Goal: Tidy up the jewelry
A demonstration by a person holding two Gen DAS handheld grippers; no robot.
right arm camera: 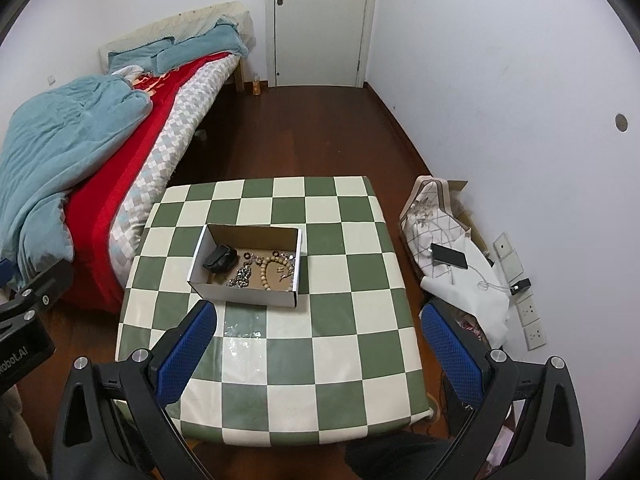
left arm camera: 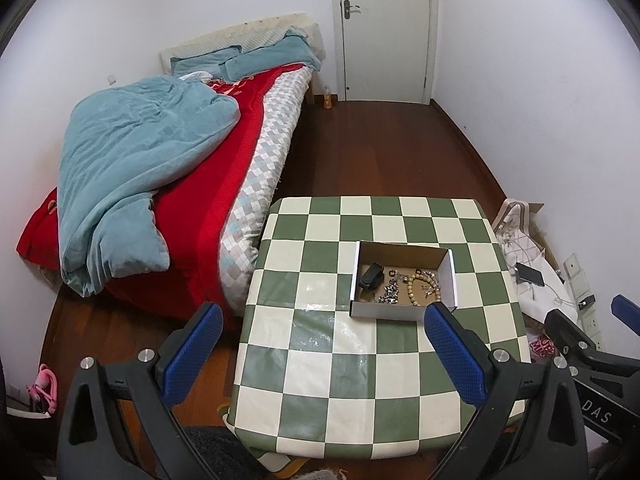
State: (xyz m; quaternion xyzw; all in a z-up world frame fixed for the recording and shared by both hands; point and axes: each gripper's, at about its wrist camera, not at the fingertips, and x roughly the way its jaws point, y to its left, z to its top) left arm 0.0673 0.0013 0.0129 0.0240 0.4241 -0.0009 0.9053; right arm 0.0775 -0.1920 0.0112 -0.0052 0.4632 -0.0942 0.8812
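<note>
An open white cardboard box [left arm camera: 384,310] [right arm camera: 240,294] stands on a green-and-white checkered table [left arm camera: 320,360] [right arm camera: 340,340]. Inside lie a black pouch-like item [left arm camera: 371,274] [right arm camera: 219,258], a tan bead bracelet [left arm camera: 420,286] [right arm camera: 269,270], a silver chain pile [left arm camera: 390,294] [right arm camera: 240,278] and small dark rings [right arm camera: 247,255]. My left gripper [left arm camera: 320,354] is open and empty, high above the table's near half. My right gripper [right arm camera: 320,350] is open and empty, also above the table, with the box ahead to its left. The right gripper also shows at the left wrist view's right edge [left arm camera: 592,344].
A bed [left arm camera: 168,168] [right arm camera: 80,152] with a blue duvet and red cover runs along the left. A closed white door [left arm camera: 384,28] [right arm camera: 320,20] is at the back. A cloth pile with a phone [right arm camera: 449,257] [left arm camera: 530,274] lies right of the table by wall sockets [right arm camera: 532,312].
</note>
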